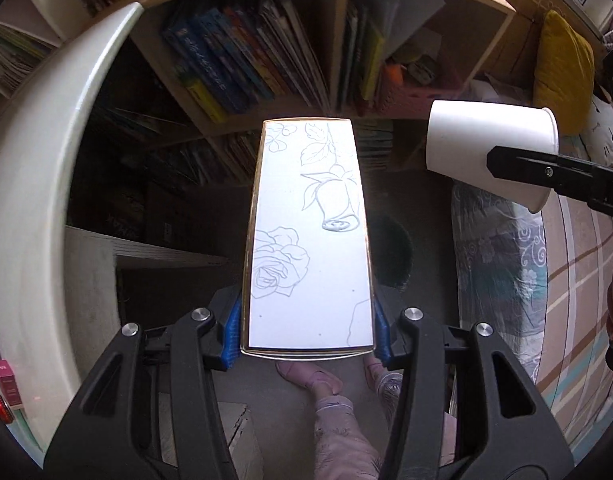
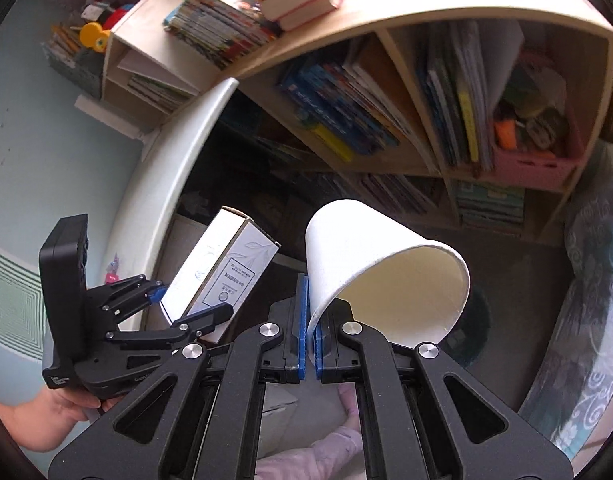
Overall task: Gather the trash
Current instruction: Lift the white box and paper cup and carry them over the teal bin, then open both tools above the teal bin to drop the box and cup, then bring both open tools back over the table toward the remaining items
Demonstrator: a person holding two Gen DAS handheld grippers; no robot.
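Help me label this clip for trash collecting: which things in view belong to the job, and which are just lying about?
Part of the job:
- white rectangular cardboard box with rose line drawings, clamped in the left gripper
- white paper cup, its wall pinched by the right gripper

Just lying about:
- wooden bookshelf full of books
- pink plastic basket
- yellow cushion
- white curved table edge

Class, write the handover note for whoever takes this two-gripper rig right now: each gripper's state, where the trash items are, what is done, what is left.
Left gripper: shut on the white flower-printed box, gripped across its sides.
Right gripper: shut on the rim wall of the white paper cup, which is tilted, mouth toward the camera.
Both items are held in the air in front of the bookshelf, box to the left of the cup.
Done: both pieces picked up.
Left: drop them in a bin; a dark round container on the floor may be it.
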